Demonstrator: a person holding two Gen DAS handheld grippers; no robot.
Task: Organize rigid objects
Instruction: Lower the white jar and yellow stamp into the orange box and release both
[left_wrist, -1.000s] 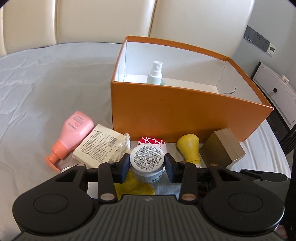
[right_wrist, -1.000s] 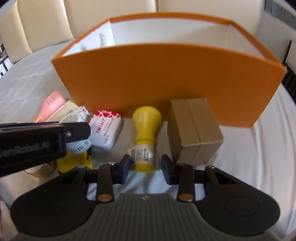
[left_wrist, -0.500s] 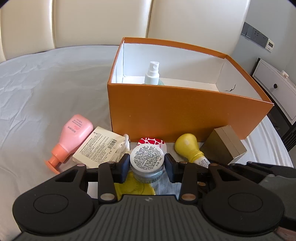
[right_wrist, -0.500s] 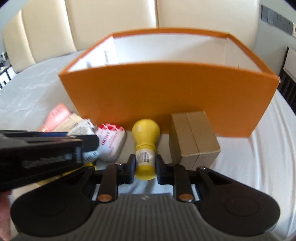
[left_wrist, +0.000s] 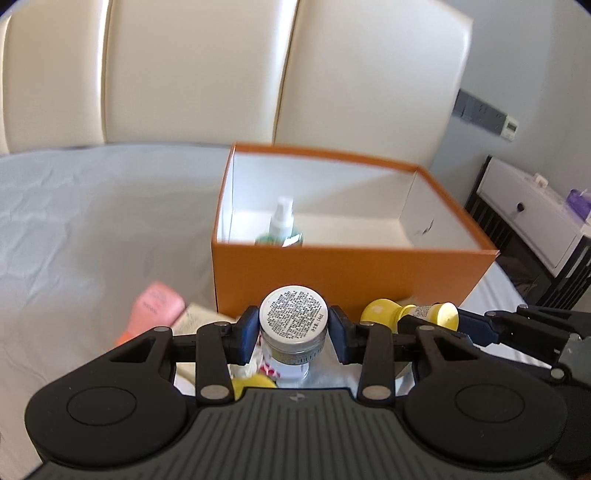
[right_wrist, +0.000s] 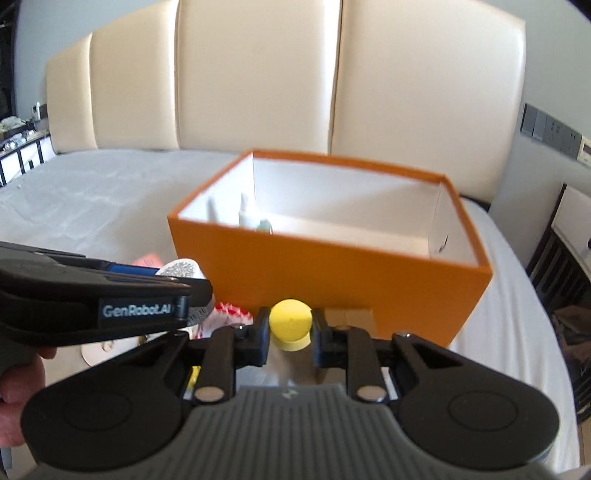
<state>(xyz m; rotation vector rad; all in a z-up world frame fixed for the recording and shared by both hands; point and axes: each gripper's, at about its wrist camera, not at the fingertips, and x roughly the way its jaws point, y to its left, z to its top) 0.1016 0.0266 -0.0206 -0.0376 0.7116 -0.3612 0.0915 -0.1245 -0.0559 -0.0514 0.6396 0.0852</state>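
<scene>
My left gripper (left_wrist: 293, 334) is shut on a small white-lidded jar (left_wrist: 293, 321) and holds it raised in front of the orange box (left_wrist: 351, 269). My right gripper (right_wrist: 290, 334) is shut on a yellow bulb-shaped bottle (right_wrist: 290, 323), also raised; the bottle shows in the left wrist view (left_wrist: 410, 314) too. The orange box (right_wrist: 332, 273) is open, white inside, with a spray bottle (left_wrist: 282, 223) standing in it. The left gripper and its jar (right_wrist: 181, 269) appear at the left of the right wrist view.
On the grey bedsheet in front of the box lie a pink bottle (left_wrist: 155, 306), a white flat packet (left_wrist: 195, 319), a red-and-white item (right_wrist: 227, 314) and a tan carton (right_wrist: 349, 315). A cream headboard (left_wrist: 221, 74) stands behind. A white cabinet (left_wrist: 535, 210) is at the right.
Both grippers have lifted their objects off the bed and tilted up toward the box. The right gripper closed on the yellow bottle and picked it up.
</scene>
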